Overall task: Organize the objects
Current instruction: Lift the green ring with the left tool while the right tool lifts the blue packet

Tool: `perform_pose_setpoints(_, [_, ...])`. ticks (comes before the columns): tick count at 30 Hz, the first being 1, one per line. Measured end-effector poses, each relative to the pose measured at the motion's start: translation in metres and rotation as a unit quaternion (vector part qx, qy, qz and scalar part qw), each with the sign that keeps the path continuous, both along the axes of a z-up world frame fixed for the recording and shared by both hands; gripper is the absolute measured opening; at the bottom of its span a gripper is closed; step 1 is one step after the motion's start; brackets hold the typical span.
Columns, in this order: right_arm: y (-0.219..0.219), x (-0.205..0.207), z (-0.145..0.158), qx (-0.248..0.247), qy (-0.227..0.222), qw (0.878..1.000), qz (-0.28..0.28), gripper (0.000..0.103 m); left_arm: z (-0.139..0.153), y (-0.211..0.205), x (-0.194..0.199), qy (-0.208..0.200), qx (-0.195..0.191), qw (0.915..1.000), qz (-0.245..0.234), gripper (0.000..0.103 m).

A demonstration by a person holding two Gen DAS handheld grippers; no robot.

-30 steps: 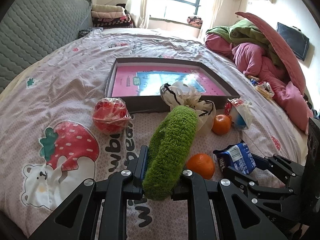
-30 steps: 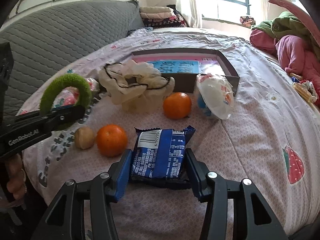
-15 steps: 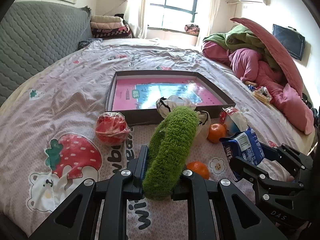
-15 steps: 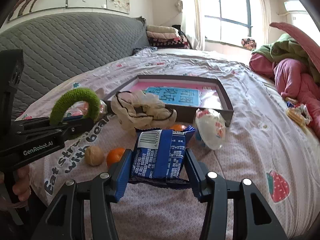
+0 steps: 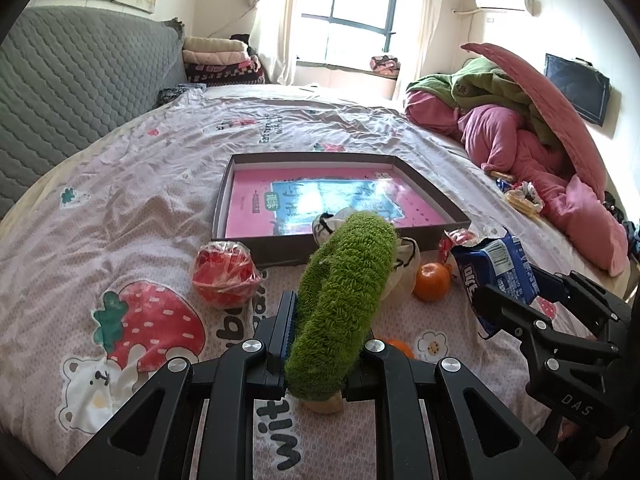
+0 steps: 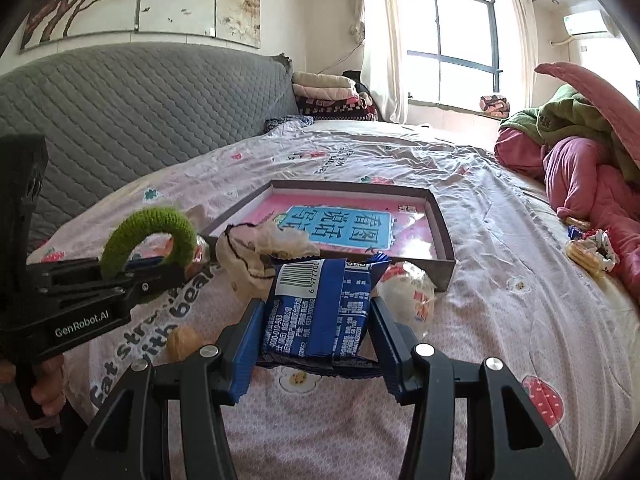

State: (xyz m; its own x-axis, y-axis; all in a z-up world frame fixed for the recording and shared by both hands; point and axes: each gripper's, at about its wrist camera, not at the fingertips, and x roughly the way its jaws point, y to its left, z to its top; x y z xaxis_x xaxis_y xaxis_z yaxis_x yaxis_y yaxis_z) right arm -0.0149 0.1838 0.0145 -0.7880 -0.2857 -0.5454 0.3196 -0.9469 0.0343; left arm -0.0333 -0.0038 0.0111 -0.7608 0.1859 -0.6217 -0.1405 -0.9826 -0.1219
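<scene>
My left gripper (image 5: 322,322) is shut on a fuzzy green ring (image 5: 340,300) and holds it above the bedsheet; the ring also shows in the right wrist view (image 6: 150,236). My right gripper (image 6: 316,320) is shut on a blue snack packet (image 6: 320,308), held above the bed; the packet also shows in the left wrist view (image 5: 496,272). A shallow dark box (image 5: 234,196) with a pink and blue printed floor lies ahead of both grippers, also in the right wrist view (image 6: 442,232).
On the sheet before the box lie a wrapped red ball (image 5: 224,276), a cream cloth pouch (image 6: 256,256), two oranges (image 5: 432,282), a walnut (image 6: 184,342) and a white wrapped snack (image 6: 408,300). Pink bedding (image 5: 520,140) is piled at right, a grey headboard (image 6: 140,108) at left.
Both grippers have risen higher above the bed with their loads still held. The oranges and other loose things now sit lower and partly hidden behind the ring and the packet.
</scene>
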Motion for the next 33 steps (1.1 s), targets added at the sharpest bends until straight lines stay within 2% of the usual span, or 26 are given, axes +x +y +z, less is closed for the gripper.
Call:
perform_pose_setpoints(8, [0.002, -0.009, 0.009, 0.007, 0.016, 1.0, -0.003, 0.052, 0.005, 0.008, -0.011, 0.001, 0.001, 1.0, -0.009, 0.017])
perform_pose_setpoints(13, [0.002, -0.018, 0.015, 0.012, 0.026, 1.0, -0.002, 0.052, 0.015, 0.01, -0.018, 0.015, 0.0, 0.9999, -0.008, 0.017])
perform_pose_setpoints(33, [0.003, -0.041, 0.027, 0.009, 0.039, 0.999, -0.003, 0.052, 0.031, -0.006, -0.044, 0.024, 0.009, 0.9997, 0.006, 0.018])
